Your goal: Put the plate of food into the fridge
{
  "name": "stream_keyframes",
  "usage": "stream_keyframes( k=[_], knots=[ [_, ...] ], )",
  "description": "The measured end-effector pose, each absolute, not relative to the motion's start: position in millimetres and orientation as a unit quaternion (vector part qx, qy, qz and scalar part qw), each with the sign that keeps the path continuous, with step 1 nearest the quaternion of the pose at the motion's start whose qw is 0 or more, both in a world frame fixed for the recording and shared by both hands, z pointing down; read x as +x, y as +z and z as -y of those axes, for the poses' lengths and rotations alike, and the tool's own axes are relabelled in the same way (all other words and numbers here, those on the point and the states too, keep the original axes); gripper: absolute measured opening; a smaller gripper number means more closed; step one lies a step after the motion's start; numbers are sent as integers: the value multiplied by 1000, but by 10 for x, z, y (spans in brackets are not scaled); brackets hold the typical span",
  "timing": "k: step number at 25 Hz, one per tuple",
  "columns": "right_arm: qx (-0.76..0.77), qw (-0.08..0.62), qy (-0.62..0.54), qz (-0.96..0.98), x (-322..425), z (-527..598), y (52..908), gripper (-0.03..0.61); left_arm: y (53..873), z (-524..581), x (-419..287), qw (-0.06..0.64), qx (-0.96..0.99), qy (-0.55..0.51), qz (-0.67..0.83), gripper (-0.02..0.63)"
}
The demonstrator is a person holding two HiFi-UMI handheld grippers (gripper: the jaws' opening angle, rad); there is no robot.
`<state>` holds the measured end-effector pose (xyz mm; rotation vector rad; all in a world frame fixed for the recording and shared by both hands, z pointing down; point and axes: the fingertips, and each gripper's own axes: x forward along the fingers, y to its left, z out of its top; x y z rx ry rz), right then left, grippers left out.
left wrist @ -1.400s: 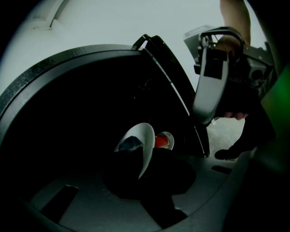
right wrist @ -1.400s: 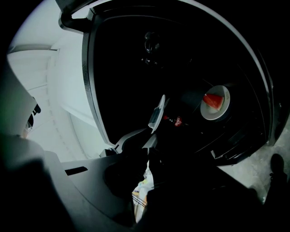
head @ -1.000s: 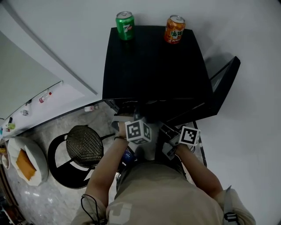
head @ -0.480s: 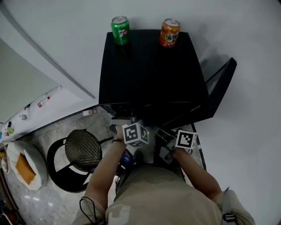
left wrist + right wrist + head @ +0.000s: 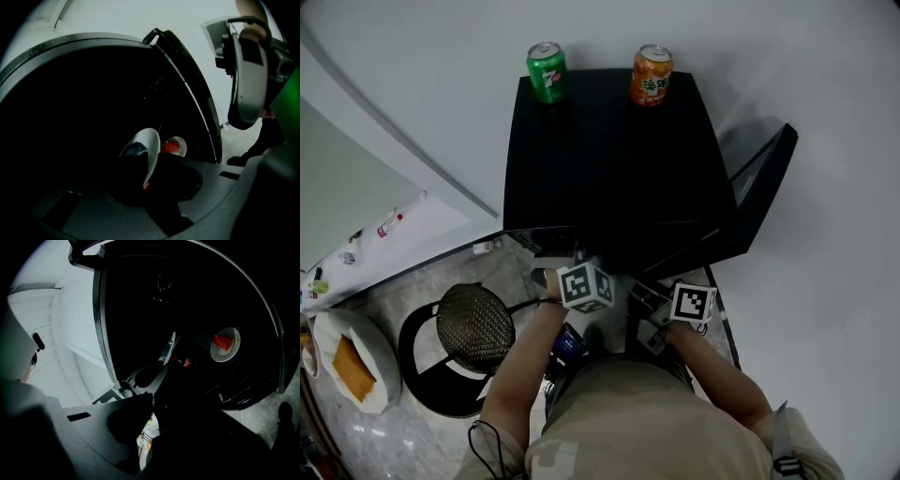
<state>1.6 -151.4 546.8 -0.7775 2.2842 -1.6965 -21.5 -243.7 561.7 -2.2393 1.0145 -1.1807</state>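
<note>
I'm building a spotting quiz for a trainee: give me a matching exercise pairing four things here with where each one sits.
Things:
1. green can
2. orange can
3. stool
4. plate with red food

Places:
A. inside the fridge
B. on the floor, left of the fridge
C. on top of the fridge, back left
D. on top of the fridge, back right

Pairs: 1-C, 2-D, 3-B, 4-A

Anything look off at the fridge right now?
Yes. The white plate gripped in the left tongs stands steeply tilted, almost on edge, at the open black fridge; anything on it could slide off. Otherwise nothing odd: a small round plate with red food sits inside.
</note>
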Motion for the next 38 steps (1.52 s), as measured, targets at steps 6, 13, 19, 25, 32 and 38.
stream_keyframes(
  k=[6, 13, 19, 25, 32, 38],
  knots=[
    [-266, 89, -568, -774, 64, 1516, 5485, 29, 5616, 2499, -216, 209, -798, -426, -371, 67],
    [-270, 87, -566, -774, 118, 1503, 5500, 29, 5643, 2564, -212, 215, -794, -423, -379, 67],
    [-271, 86, -566, -774, 154, 1479, 5498, 29, 5644, 2612, -218, 209, -791, -425, -389, 67],
    [-273, 85, -568, -772, 179, 1453, 5508, 29, 5629, 2608, -204, 203, -795, -420, -389, 67],
    [-265, 91, -560, -780, 178, 1465, 5487, 29, 5631, 2513, -195, 204, -803, -407, -384, 118],
    [-273, 86, -567, -773, 199, 1421, 5525, 29, 5620, 2611, -227, 209, -792, -413, -399, 77]
  ],
)
